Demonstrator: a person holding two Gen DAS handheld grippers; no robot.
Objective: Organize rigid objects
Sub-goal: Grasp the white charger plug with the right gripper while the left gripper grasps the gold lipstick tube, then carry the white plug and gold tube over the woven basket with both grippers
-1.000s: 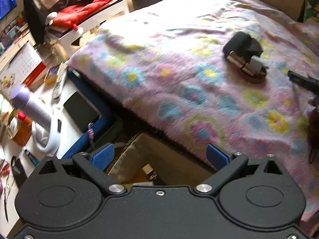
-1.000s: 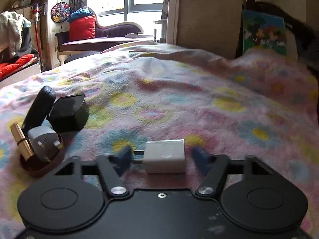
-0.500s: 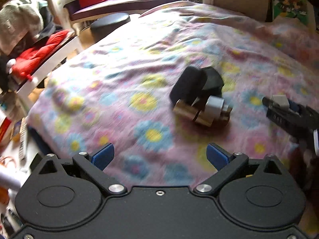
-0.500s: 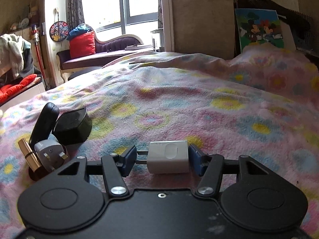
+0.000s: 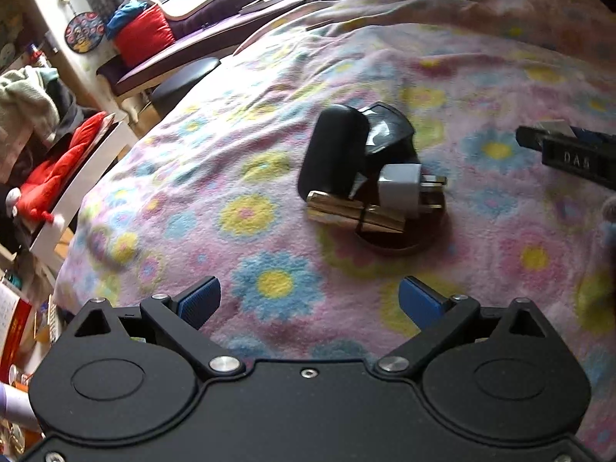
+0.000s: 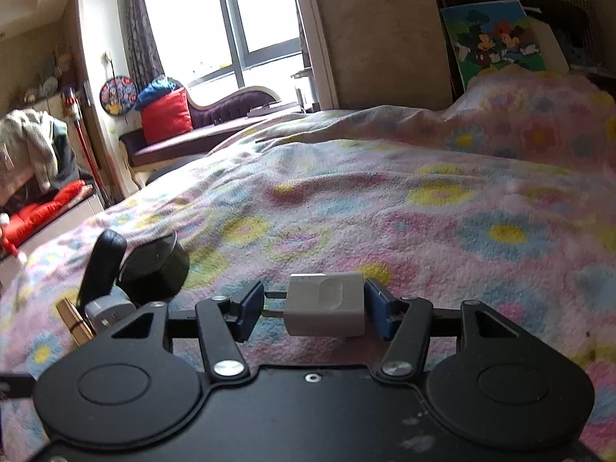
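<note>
A white charger block [image 6: 327, 304] sits between the pads of my right gripper [image 6: 313, 308]. Its prongs point at the left pad and the right pad presses its body, so the gripper is shut on it. To the left, a brown dish [image 5: 404, 240] on the flowered blanket [image 5: 269, 192] holds a black oval case [image 5: 333, 150], a black box [image 5: 389, 134], a grey plug adapter [image 5: 400, 188] and a gold tube [image 5: 354, 213]. My left gripper [image 5: 310, 300] hovers open and empty just short of that pile. The right gripper [image 5: 569, 154] shows at the left wrist view's right edge.
The bed's edge drops away at the left, beside a white bench with a red cushion [image 5: 57, 177]. A black stool [image 5: 184, 81] and a purple chaise [image 6: 215, 119] stand by the window. A cartoon picture [image 6: 496, 38] leans behind the bed's far end.
My left gripper swung from over the bed's edge in toward the dish pile. The right gripper's pads closed in on the white charger block and the hand rolled a little.
</note>
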